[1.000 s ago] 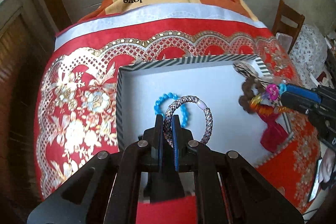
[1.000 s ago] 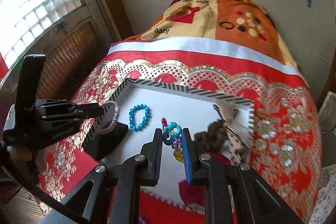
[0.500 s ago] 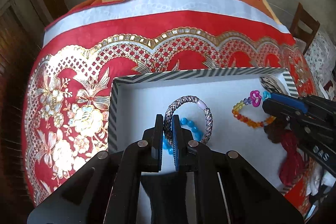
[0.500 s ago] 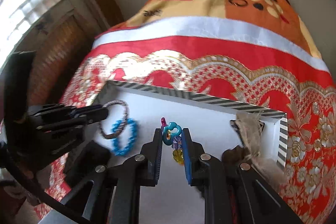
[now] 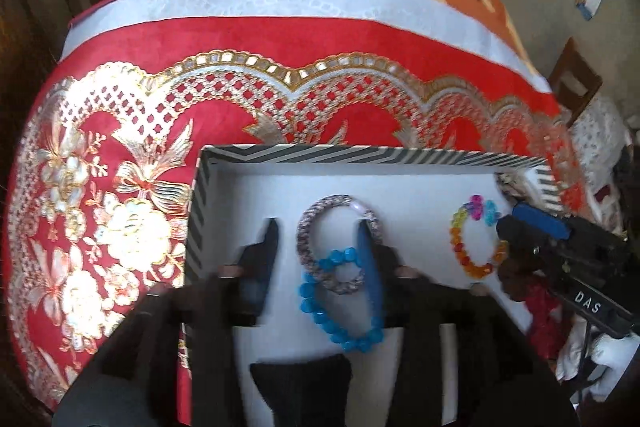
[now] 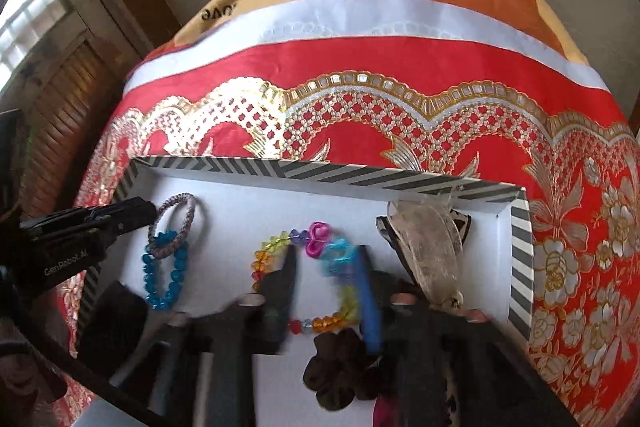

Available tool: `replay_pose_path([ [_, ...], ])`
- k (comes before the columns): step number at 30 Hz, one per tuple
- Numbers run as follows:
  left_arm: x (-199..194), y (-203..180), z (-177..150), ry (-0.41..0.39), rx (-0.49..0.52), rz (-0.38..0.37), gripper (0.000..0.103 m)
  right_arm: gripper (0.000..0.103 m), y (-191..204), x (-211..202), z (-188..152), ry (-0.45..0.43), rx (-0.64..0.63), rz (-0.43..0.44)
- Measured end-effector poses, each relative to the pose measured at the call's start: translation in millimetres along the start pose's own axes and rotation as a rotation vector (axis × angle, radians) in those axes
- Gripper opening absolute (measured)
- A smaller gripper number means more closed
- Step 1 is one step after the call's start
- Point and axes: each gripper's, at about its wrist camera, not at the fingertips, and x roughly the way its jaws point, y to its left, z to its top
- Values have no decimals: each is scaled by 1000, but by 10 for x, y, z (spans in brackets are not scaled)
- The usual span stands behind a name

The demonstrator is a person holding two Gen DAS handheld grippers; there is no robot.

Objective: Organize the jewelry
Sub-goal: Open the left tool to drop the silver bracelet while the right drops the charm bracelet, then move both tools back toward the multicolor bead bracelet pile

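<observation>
Both grippers hang over the white box (image 5: pixel 280 183) on the red bedspread (image 5: pixel 280 39), and the jaws of each are opening. The grey braided bracelet (image 5: pixel 340 239) lies flat in the box between the spread jaws of the left gripper (image 5: pixel 320 251), overlapping the blue bead bracelet (image 5: pixel 340 307). The rainbow bead bracelet (image 6: pixel 312 279) lies flat between the right gripper's (image 6: pixel 328 287) jaws, let go too.

Left hand-held gripper (image 5: pixel 320 247) – right hand-held gripper (image 6: pixel 328 275) – jaws opening.
</observation>
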Motion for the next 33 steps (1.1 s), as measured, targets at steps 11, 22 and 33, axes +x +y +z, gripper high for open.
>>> replay_pose_path([
  [11,-485,13,-346,-15,18,48,46,37,-232,-821,-258,-67,20,-8],
  [22,-940,-79,-909,-49,35,163,46,38,-71,-1172,-869,-46,30,-17],
  [33,-1279,-194,-1533,-35,47,91,46,41,219,-1471,-1456,-10,-3,6],
])
